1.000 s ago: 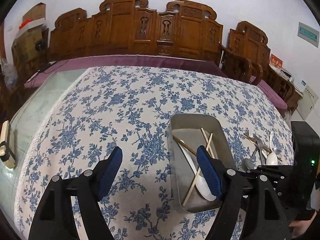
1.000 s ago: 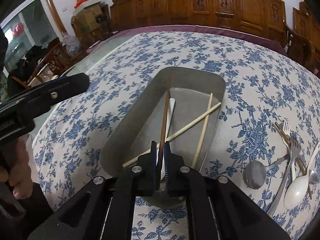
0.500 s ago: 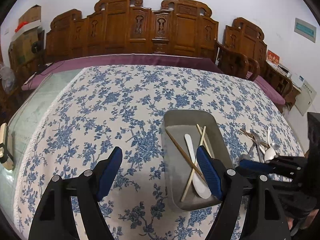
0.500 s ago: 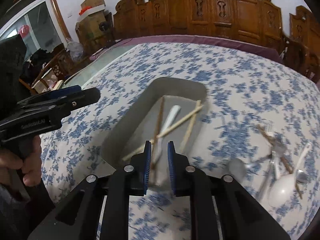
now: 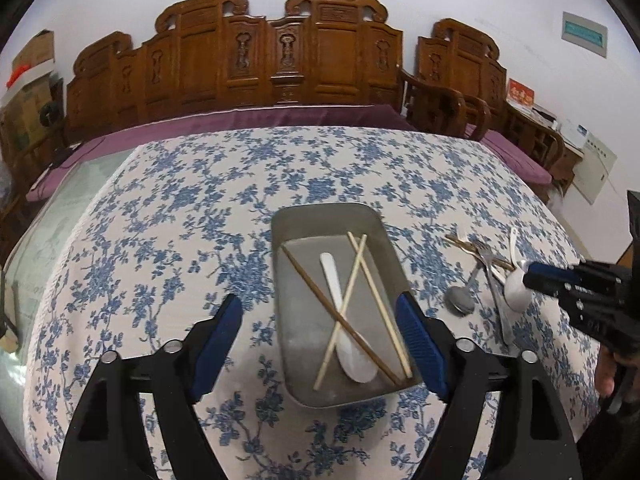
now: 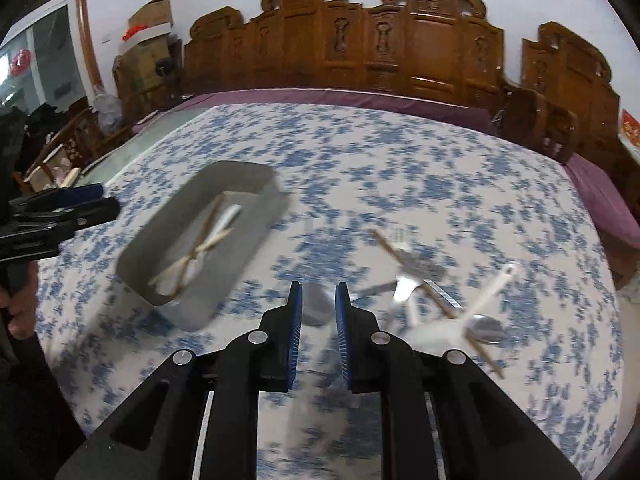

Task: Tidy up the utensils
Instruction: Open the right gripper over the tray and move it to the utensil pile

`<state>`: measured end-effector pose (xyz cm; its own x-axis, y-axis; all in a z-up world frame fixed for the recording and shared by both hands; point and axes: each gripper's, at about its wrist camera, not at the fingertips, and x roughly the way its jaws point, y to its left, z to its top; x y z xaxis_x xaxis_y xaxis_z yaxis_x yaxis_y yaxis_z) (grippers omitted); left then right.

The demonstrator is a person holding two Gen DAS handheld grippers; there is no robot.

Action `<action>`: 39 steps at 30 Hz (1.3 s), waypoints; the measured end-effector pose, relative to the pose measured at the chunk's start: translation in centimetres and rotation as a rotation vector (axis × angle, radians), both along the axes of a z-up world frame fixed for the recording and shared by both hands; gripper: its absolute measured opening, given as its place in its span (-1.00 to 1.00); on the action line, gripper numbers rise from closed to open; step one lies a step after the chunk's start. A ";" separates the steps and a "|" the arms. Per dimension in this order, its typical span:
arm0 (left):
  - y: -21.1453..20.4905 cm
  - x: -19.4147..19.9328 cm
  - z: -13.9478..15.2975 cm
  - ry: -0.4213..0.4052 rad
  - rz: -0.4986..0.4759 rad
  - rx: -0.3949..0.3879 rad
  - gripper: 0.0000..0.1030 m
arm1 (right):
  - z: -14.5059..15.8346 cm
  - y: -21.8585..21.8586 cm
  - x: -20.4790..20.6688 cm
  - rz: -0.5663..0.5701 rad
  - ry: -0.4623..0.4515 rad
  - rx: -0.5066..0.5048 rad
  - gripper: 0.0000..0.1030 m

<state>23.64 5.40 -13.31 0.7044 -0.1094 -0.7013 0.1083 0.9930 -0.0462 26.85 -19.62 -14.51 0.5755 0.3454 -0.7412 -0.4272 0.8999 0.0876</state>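
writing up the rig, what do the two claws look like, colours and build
Both match. The left claw and right claw have matte black angular frames with triangular cut-outs, round silver pivot bolts, and flat fingers faced with ribbed blue pads. No cables show. A bare hand grips the left one's handle.

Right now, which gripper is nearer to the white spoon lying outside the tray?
Right. The right gripper hangs just beside the white spoon; the left gripper is farther left, astride the tray.

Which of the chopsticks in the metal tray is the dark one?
The dark brown chopstick, running from the tray's far-left corner down to its near-right corner. The two pale chopsticks cross each other near the far end.
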 end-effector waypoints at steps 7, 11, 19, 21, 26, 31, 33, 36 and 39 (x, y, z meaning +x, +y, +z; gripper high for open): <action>-2.1 -0.8 -0.1 -0.012 -0.044 -0.008 0.58 | -2.7 -2.8 1.4 -0.042 0.032 -0.005 -0.64; -3.1 -1.1 0.1 -0.021 -0.063 -0.011 0.58 | -4.5 -2.9 2.4 -0.041 0.067 -0.013 -0.64; -4.8 -1.2 -0.3 -0.008 -0.080 0.002 0.58 | -7.2 -2.4 5.1 -0.057 0.122 -0.038 -0.64; -5.2 -1.1 -0.3 -0.001 -0.084 0.003 0.58 | -7.9 -2.0 5.7 -0.055 0.135 -0.060 -0.64; -6.7 -1.1 -0.6 0.015 -0.095 0.048 0.58 | -8.3 -0.9 6.2 -0.052 0.103 -0.136 -0.59; -8.2 -1.1 -0.7 0.050 -0.089 0.072 0.58 | -8.2 -1.7 6.5 -0.068 0.134 -0.113 -0.69; -8.8 -0.9 -0.7 0.060 -0.093 0.075 0.57 | -8.1 -2.4 6.6 -0.071 0.164 -0.071 -0.77; -10.1 -0.3 -0.8 0.073 -0.106 0.101 0.58 | -7.5 -3.3 6.5 -0.061 0.180 -0.019 -0.85; -11.6 0.4 -1.0 0.090 -0.121 0.113 0.58 | -6.5 -3.9 6.2 -0.045 0.184 0.030 -0.85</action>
